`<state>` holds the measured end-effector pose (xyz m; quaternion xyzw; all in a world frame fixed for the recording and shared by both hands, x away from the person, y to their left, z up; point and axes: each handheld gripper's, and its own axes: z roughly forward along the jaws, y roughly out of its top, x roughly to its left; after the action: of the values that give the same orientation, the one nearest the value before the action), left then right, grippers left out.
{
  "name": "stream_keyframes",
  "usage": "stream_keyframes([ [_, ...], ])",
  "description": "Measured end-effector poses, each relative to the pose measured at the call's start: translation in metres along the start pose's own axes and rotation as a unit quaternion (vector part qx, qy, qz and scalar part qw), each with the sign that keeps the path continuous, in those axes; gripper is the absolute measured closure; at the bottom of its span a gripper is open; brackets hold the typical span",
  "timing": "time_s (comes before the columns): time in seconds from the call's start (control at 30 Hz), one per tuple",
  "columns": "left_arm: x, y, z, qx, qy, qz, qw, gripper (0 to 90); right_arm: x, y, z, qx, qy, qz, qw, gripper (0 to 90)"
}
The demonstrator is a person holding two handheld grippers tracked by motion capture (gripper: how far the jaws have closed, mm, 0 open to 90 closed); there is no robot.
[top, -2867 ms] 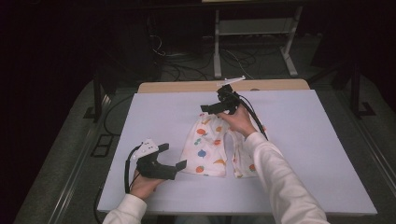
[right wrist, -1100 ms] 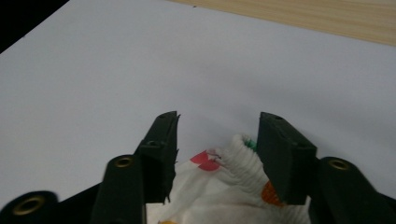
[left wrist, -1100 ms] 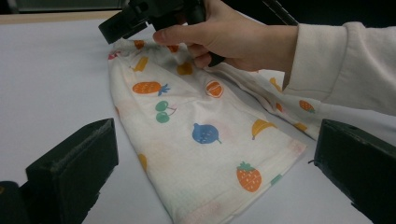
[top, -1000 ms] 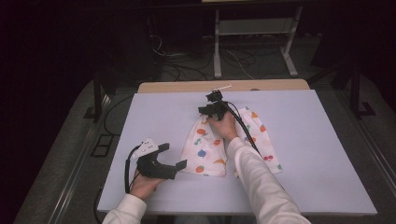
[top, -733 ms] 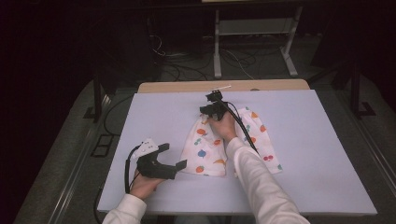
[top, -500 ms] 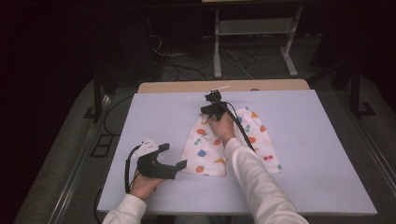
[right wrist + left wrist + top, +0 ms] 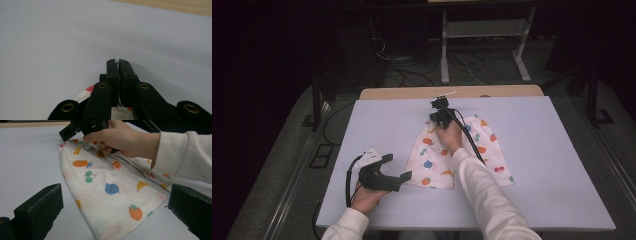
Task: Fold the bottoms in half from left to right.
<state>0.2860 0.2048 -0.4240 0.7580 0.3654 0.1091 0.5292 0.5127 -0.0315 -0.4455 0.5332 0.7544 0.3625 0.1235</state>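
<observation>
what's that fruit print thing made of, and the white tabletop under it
The fruit-print garment looks like thin, soft woven or knit cloth, probably cotton: matte, creased, lying limp with a stitched hem. The table top looks like a smooth, matte, pale board, perhaps laminate or foam; which, I cannot tell.

The white fruit-print cotton garment point(image 7: 462, 155) lies mid-worktop point(image 7: 552, 165). The right gripper point(image 7: 439, 116) sits at the garment's far edge; the left gripper point(image 7: 393, 170) rests just left of its near corner.
</observation>
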Motion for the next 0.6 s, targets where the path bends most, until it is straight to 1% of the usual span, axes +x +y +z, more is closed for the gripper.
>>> stream_keyframes([
  [0.17, 0.001, 0.000, 0.001, 0.005, 0.003, -0.005, 1.0000, 0.0, 0.000, 0.001, -0.003, -0.003, 0.002, -0.006, 1.0000, 86.6],
  [0.2, 0.002, 0.000, 0.001, 0.008, 0.004, -0.009, 0.9999, 0.0, 0.000, 0.002, -0.005, -0.003, 0.004, -0.008, 1.0000, 86.7],
  [0.27, 0.003, 0.000, 0.001, 0.009, 0.006, -0.011, 0.9999, 0.0, 0.000, 0.002, -0.006, -0.006, 0.004, -0.009, 0.9999, 86.7],
  [0.3, 0.003, 0.000, 0.001, 0.010, 0.007, -0.016, 0.9998, 0.0, 0.000, 0.003, -0.009, -0.007, 0.007, -0.012, 0.9999, 86.7],
  [0.6, 0.006, -0.001, 0.003, 0.016, 0.010, -0.028, 0.9994, 0.0, 0.001, 0.001, -0.015, -0.013, 0.012, -0.013, 0.9998, 86.7],
])
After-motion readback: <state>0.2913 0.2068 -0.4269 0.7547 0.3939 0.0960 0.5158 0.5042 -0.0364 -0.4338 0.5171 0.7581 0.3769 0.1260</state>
